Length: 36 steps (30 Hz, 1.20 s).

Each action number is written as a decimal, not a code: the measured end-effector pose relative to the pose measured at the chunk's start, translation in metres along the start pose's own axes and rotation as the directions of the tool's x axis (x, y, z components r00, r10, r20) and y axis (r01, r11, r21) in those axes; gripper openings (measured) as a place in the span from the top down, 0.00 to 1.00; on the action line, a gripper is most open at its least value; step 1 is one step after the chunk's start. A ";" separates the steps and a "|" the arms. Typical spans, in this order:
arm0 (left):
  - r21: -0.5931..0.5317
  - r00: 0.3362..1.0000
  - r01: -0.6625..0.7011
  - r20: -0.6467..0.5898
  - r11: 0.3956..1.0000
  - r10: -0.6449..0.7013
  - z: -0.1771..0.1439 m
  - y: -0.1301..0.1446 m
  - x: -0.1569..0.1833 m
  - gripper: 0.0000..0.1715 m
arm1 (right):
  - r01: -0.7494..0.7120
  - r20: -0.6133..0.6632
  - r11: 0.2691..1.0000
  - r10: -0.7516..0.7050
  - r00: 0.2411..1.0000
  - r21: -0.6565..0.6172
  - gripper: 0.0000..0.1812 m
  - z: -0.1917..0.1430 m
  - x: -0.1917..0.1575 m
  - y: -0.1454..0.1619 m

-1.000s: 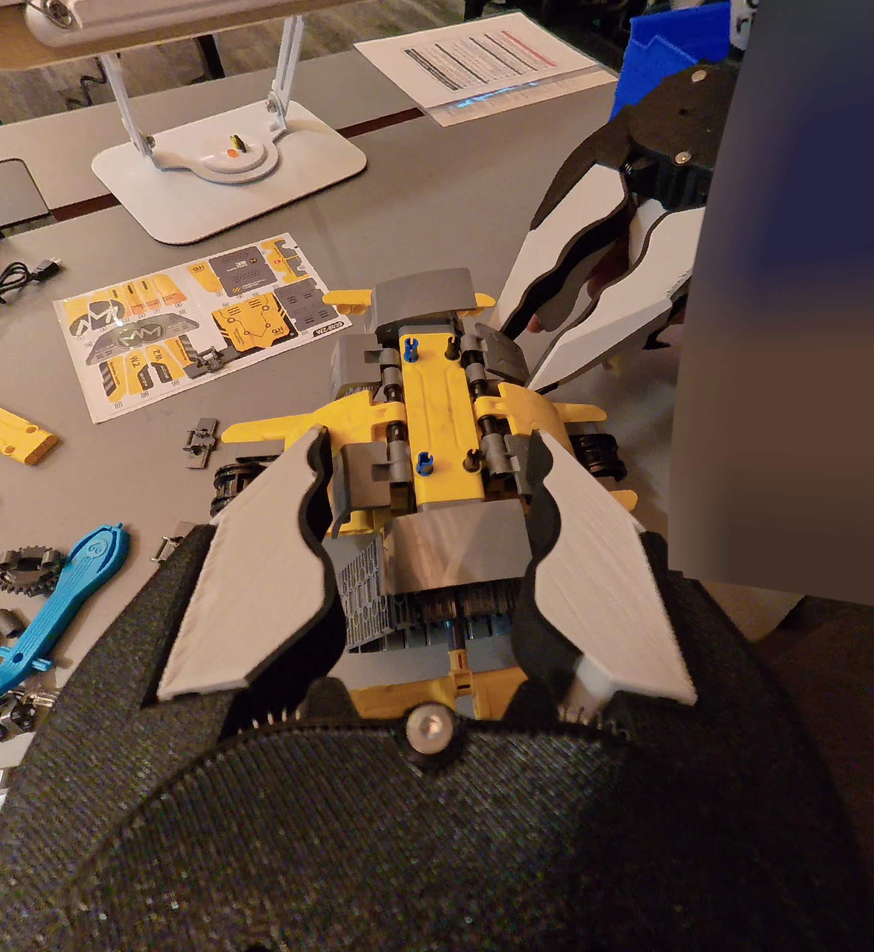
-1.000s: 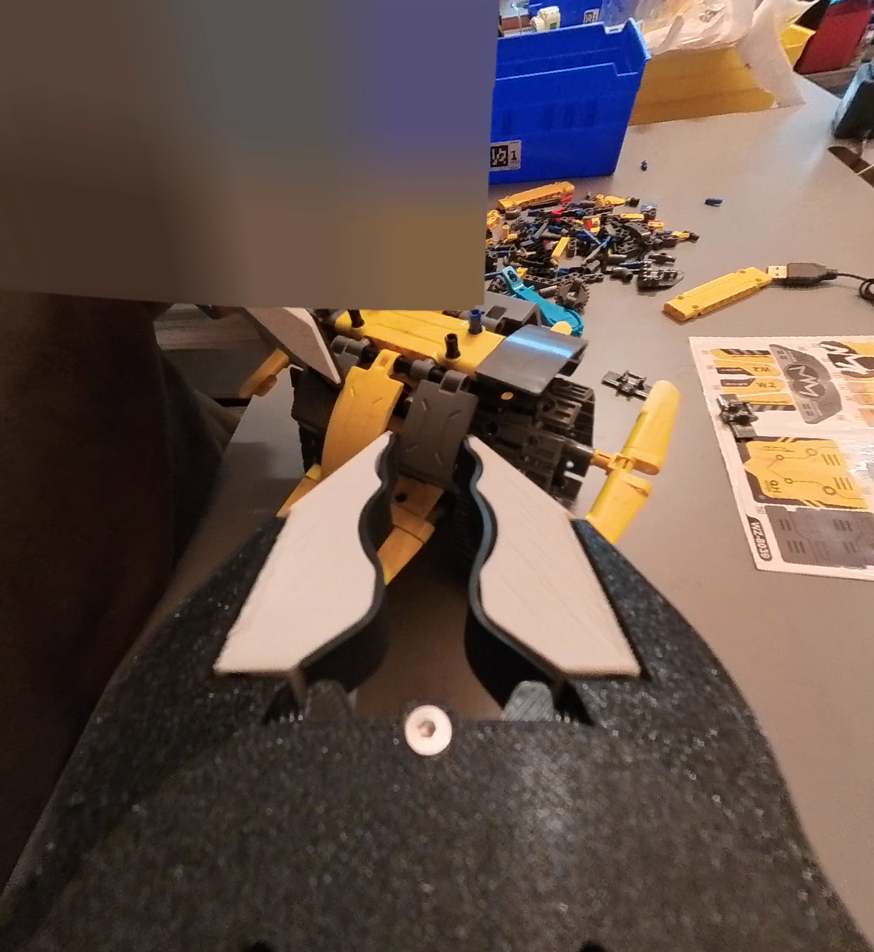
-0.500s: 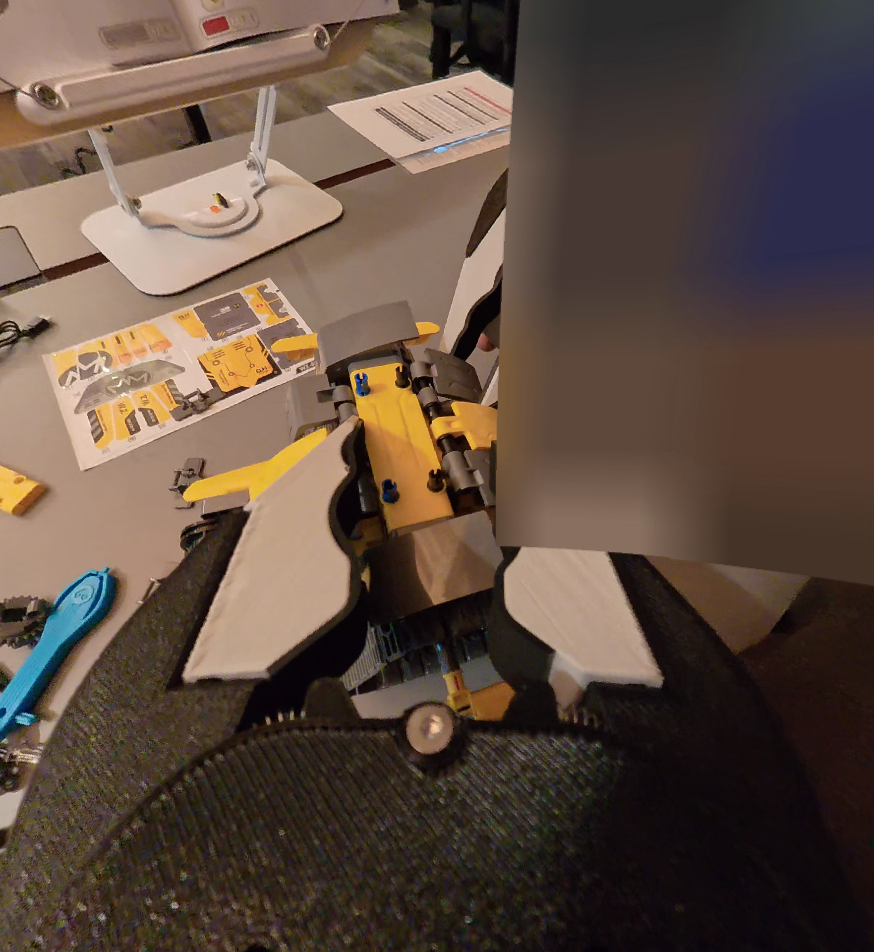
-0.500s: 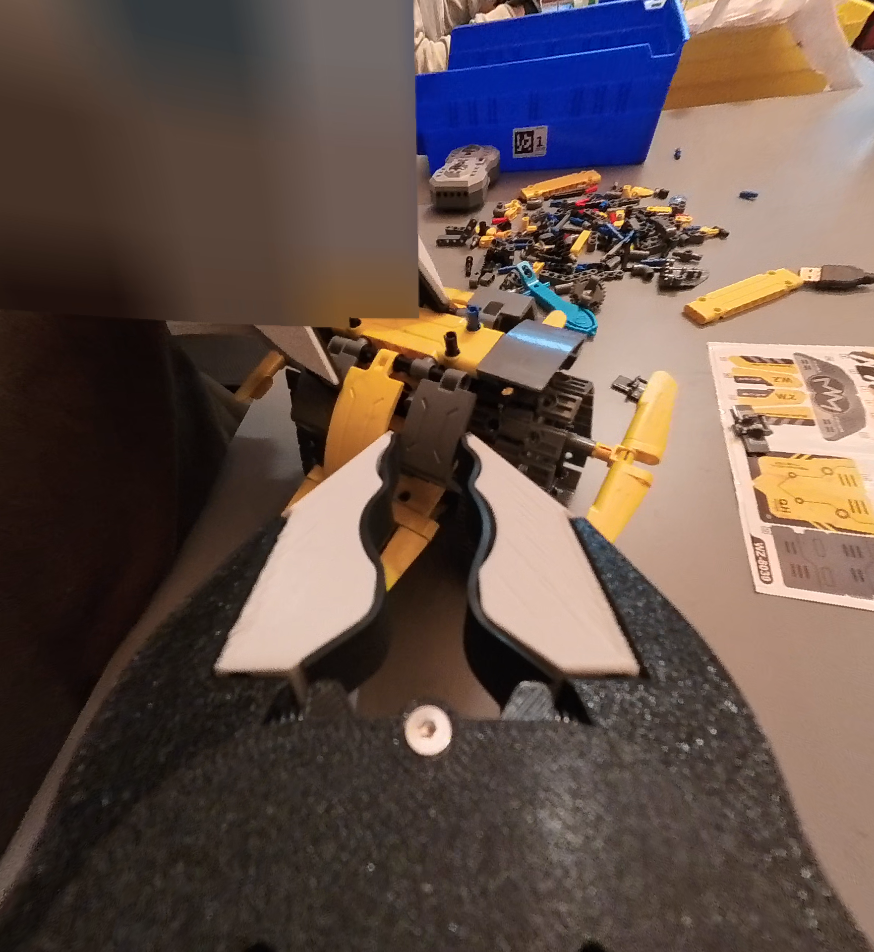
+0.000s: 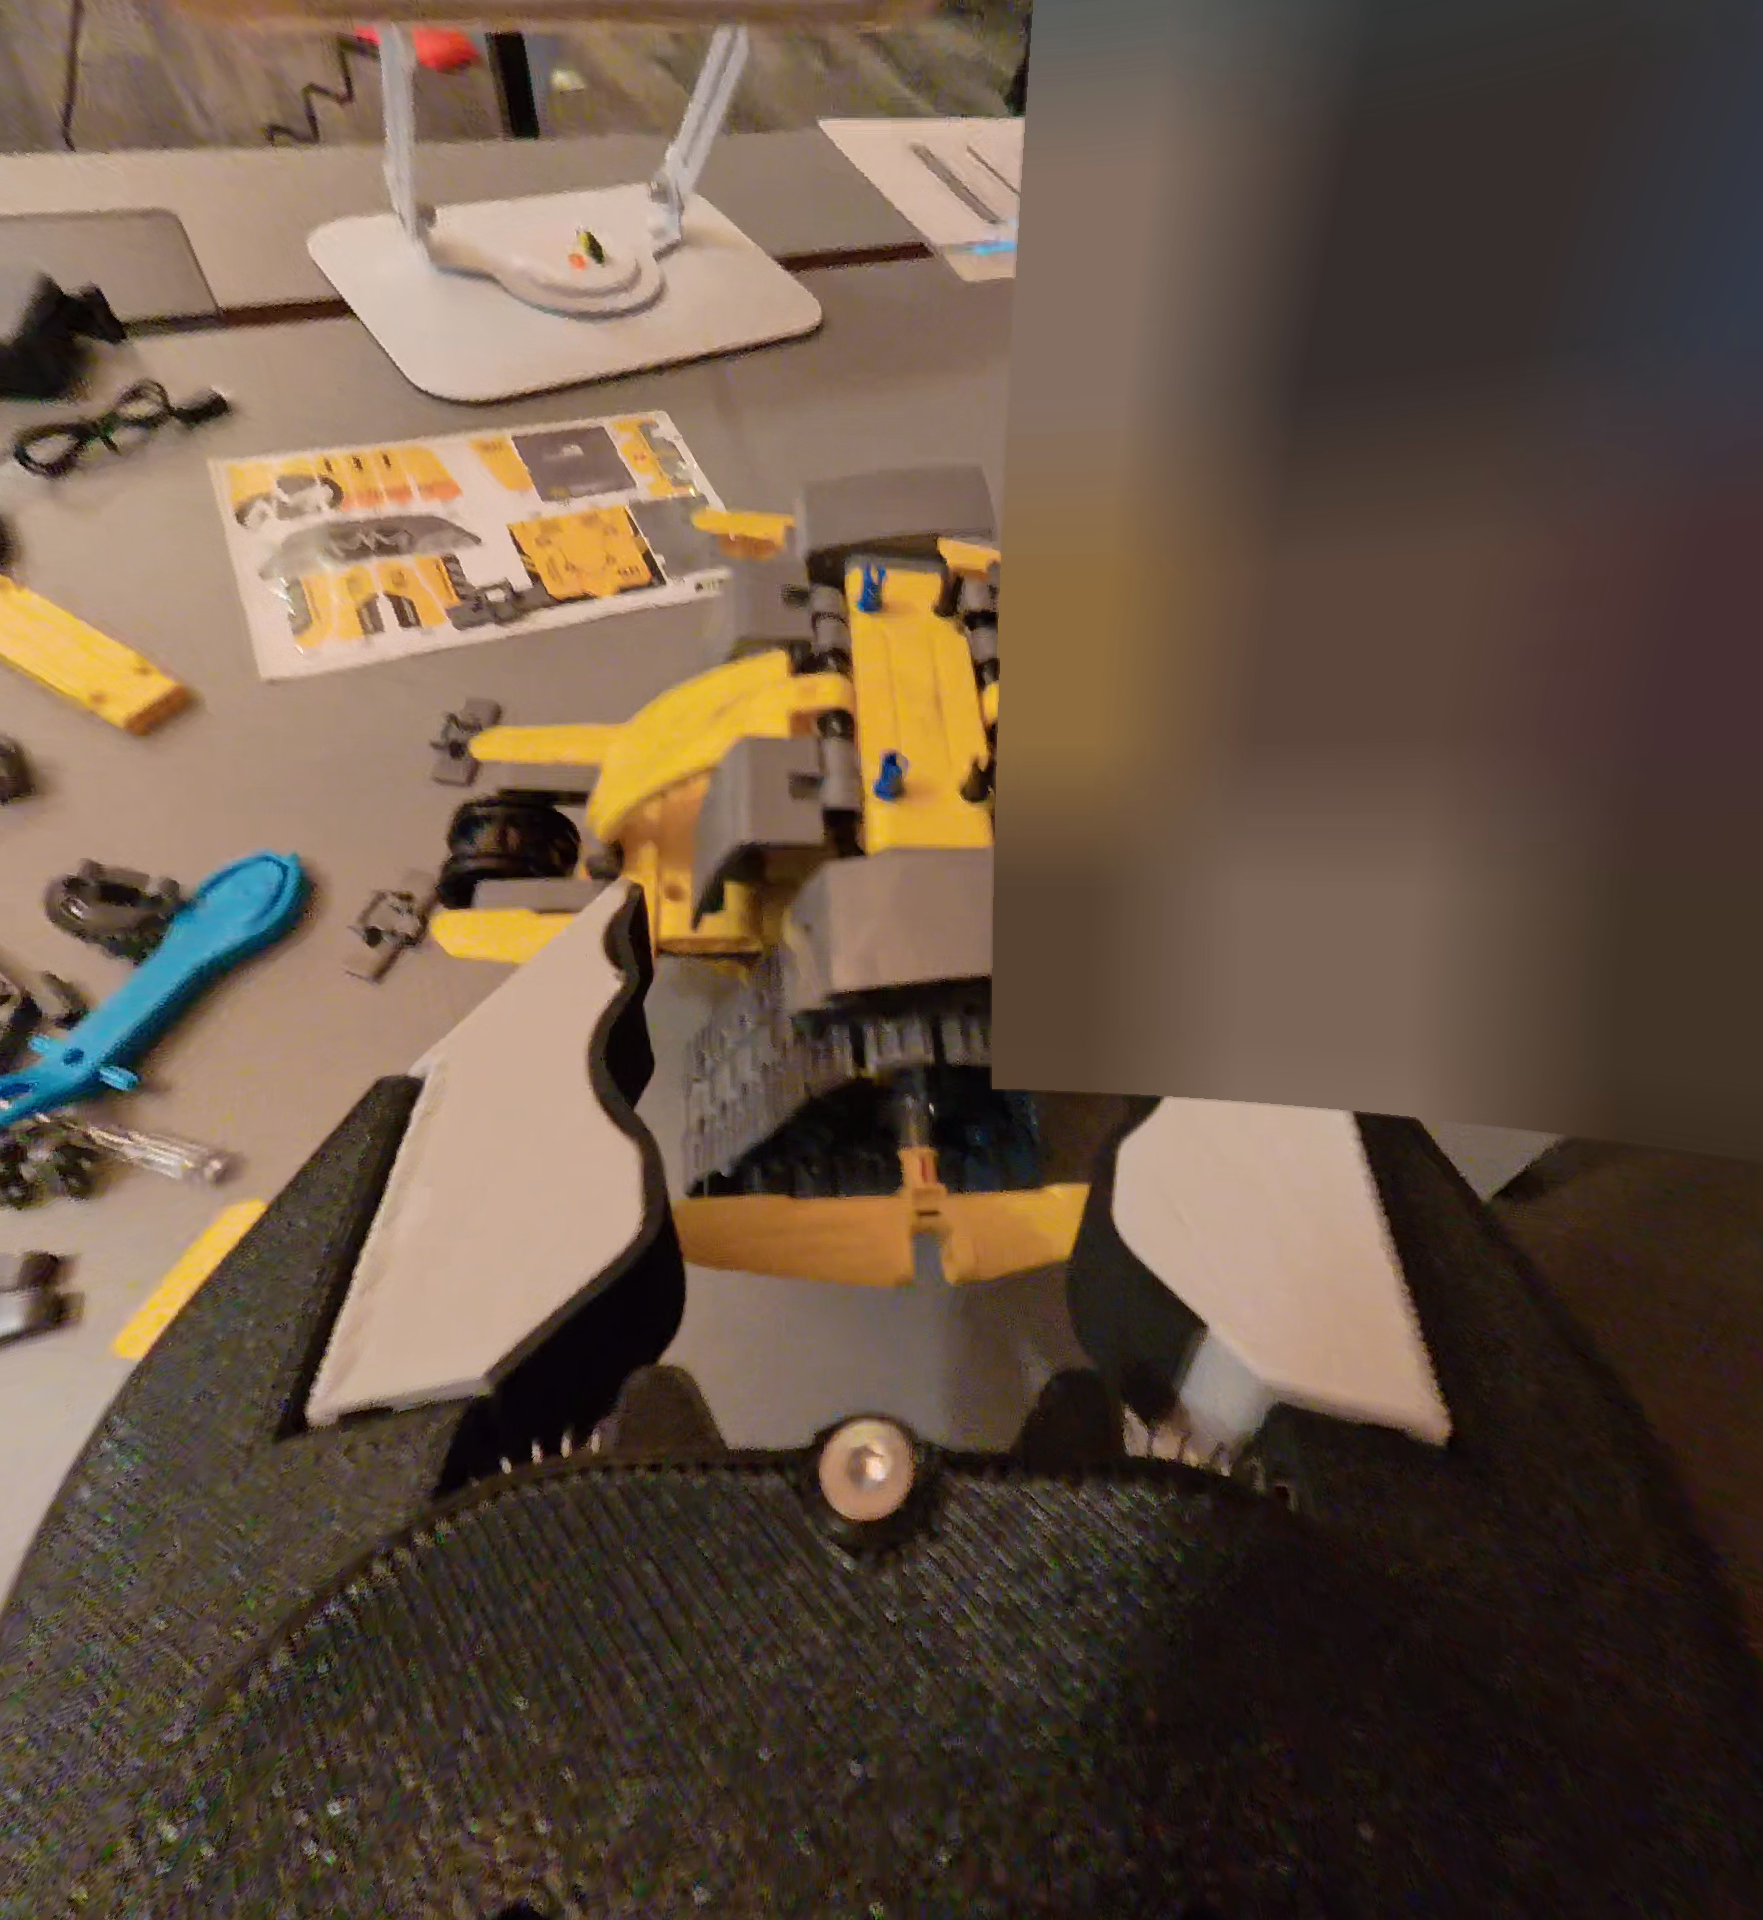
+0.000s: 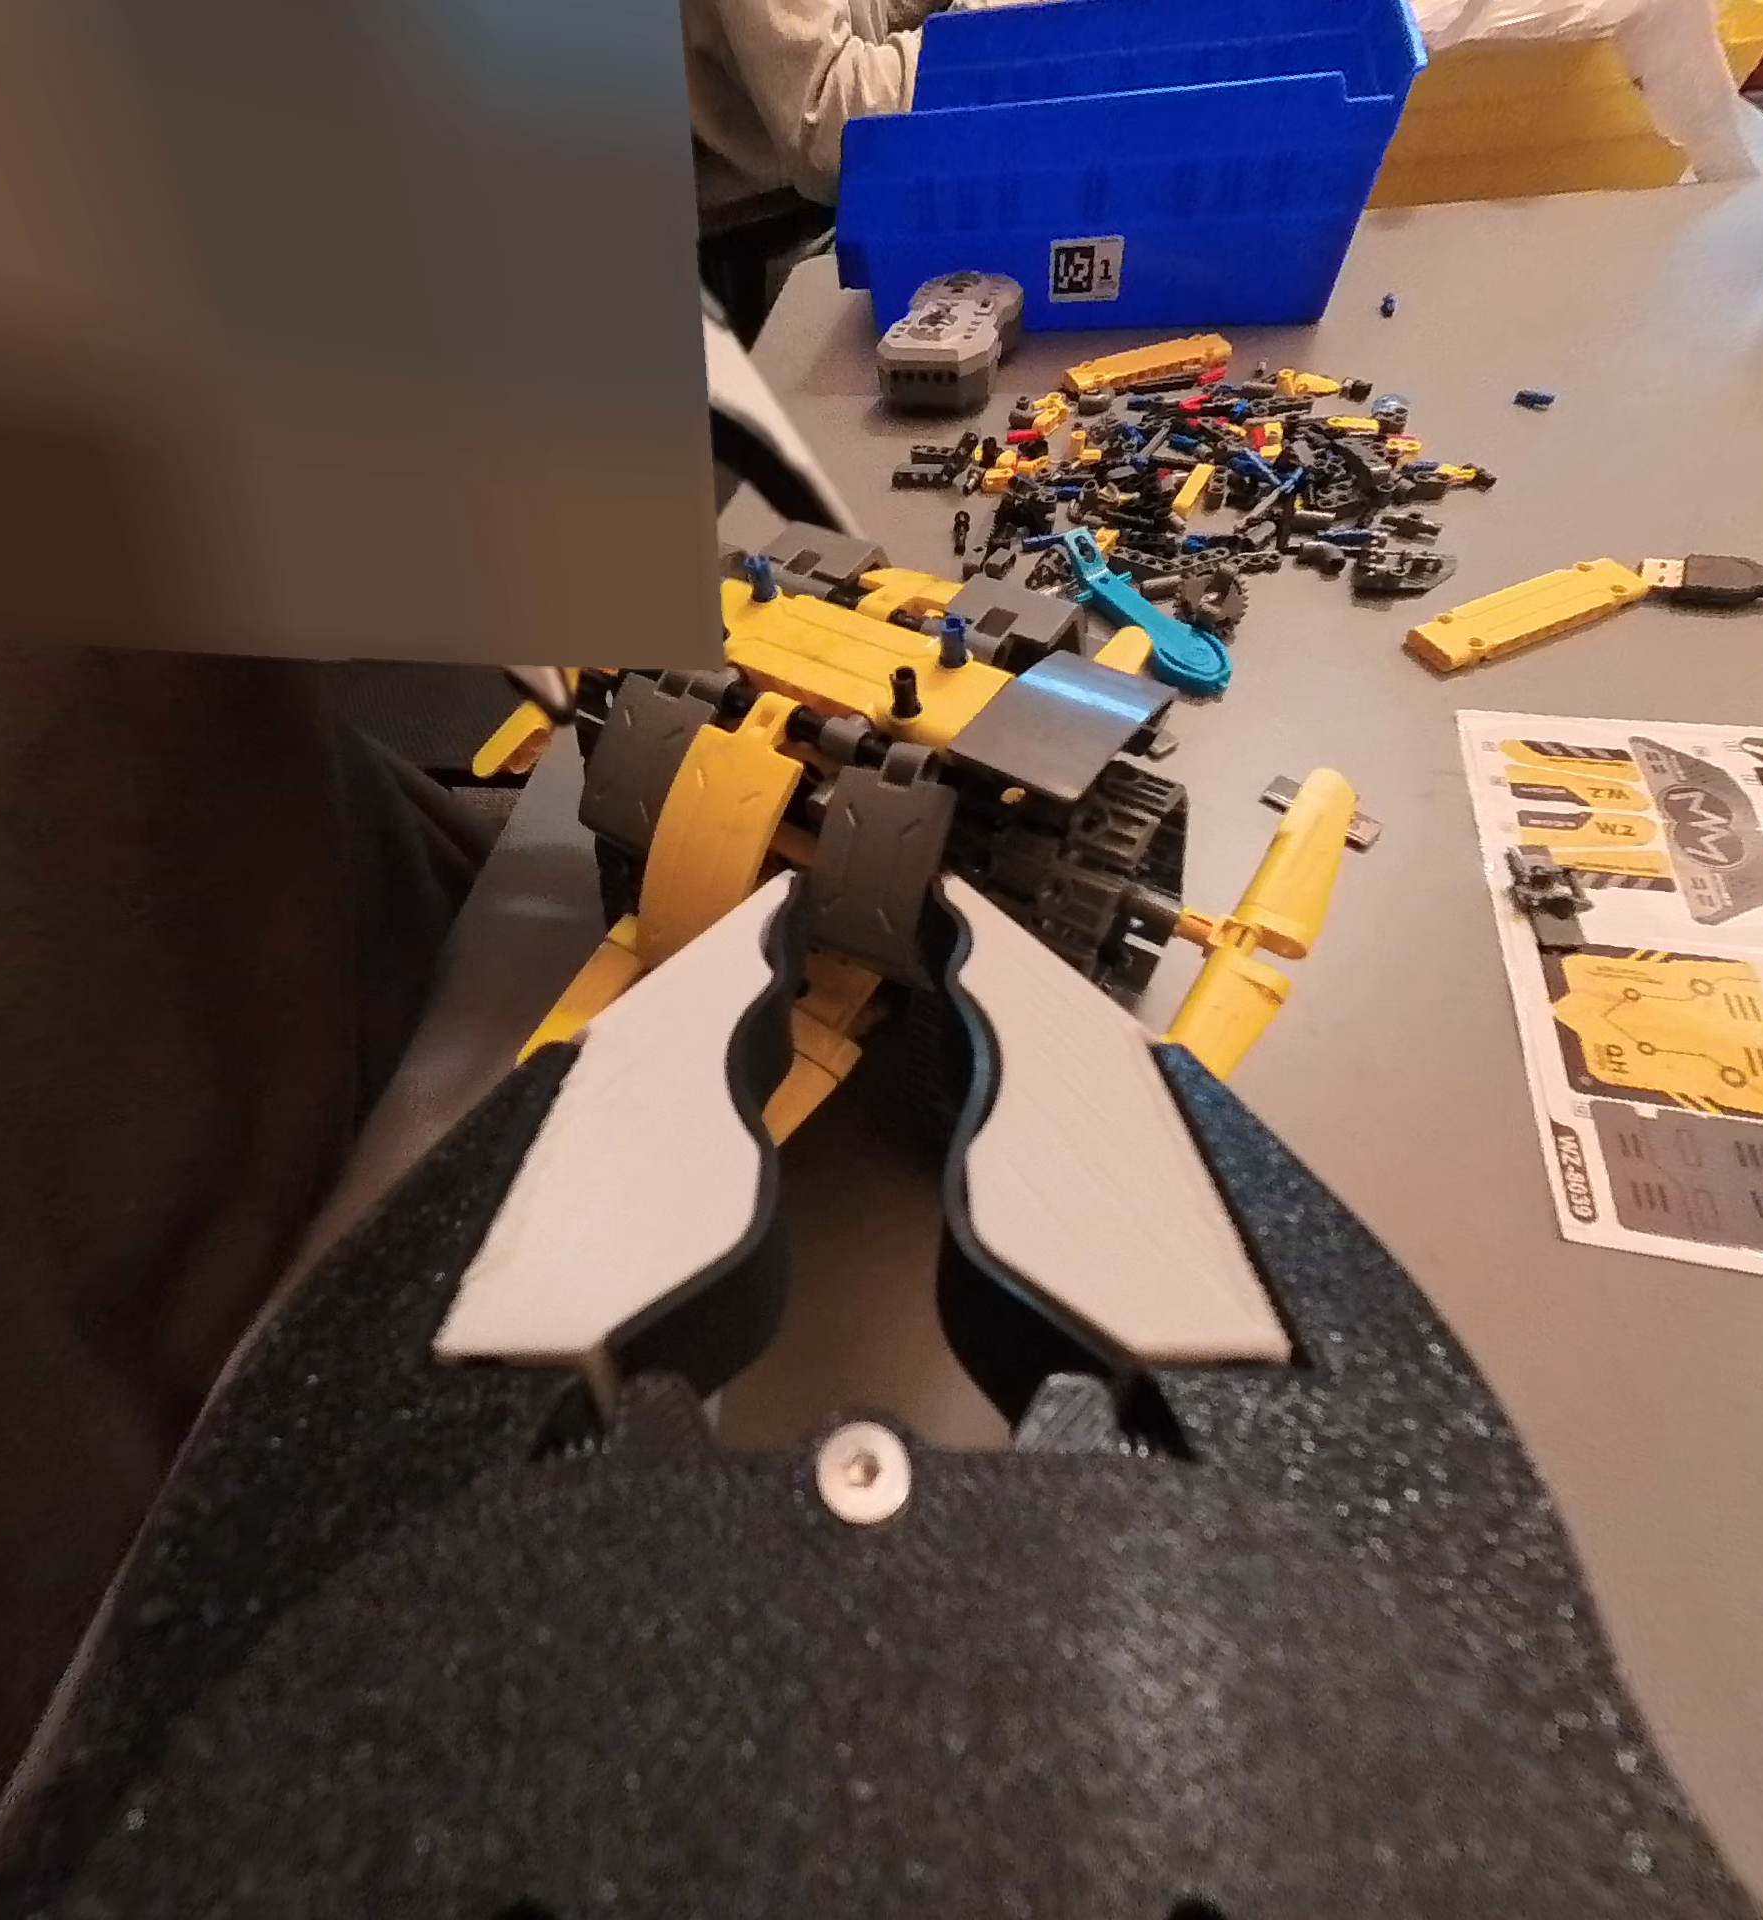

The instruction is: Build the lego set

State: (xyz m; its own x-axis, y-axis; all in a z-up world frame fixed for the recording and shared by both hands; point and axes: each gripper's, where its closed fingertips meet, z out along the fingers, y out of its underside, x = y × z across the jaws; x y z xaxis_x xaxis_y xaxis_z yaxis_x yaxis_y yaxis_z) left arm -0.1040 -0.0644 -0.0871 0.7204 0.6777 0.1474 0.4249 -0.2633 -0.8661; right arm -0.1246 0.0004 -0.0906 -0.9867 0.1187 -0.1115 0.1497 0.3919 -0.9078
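Observation:
A yellow and grey brick-built tracked vehicle (image 5: 908, 707) stands near the table's front edge; it also shows in the right wrist view (image 6: 856, 665). My left gripper (image 5: 872, 920) is open behind the vehicle's rear. Its left finger (image 5: 544, 1091) lies beside the yellow side piece, and its right fingertip is hidden by a blurred patch. My right gripper (image 6: 869, 894) is shut on a dark grey side panel (image 6: 872, 862) of the vehicle, with a finger on each side.
A sticker sheet (image 5: 461, 540) (image 6: 1687, 935), a blue lever tool (image 5: 170, 987) (image 6: 1157, 623), a yellow beam (image 5: 56, 649) (image 6: 1521, 613) and loose parts (image 6: 1220, 478) lie on the grey table. A blue bin (image 6: 1116, 187) and a white stand base (image 5: 565, 281) stand at the back. The left gripper's tips are roughly 8 cm from the right gripper's. My left gripper's tips are some 25 cm from the yellow beam (image 6: 1521, 613). The left camera catches it too, in the left wrist view (image 5: 72, 643).
My left gripper has drawn back from the vehicle and swung left, so the yellow rear bumper now shows between its fingers. My right gripper has kept its hold on the grey panel.

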 end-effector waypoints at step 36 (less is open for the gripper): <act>-0.079 0.990 -0.141 -0.038 0.987 0.138 0.026 0.011 0.003 0.72 | -0.050 0.226 0.997 0.034 0.973 0.063 1.00 0.009 -0.024 -0.008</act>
State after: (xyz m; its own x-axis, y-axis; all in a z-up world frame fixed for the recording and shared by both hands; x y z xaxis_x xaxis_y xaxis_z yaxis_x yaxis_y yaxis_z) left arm -0.1116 -0.0472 -0.1087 0.7925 0.6083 0.0444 0.3614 -0.4097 -0.8376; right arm -0.1024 -0.0137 -0.0838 -0.9698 -0.0777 -0.2312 0.1942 0.3271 -0.9248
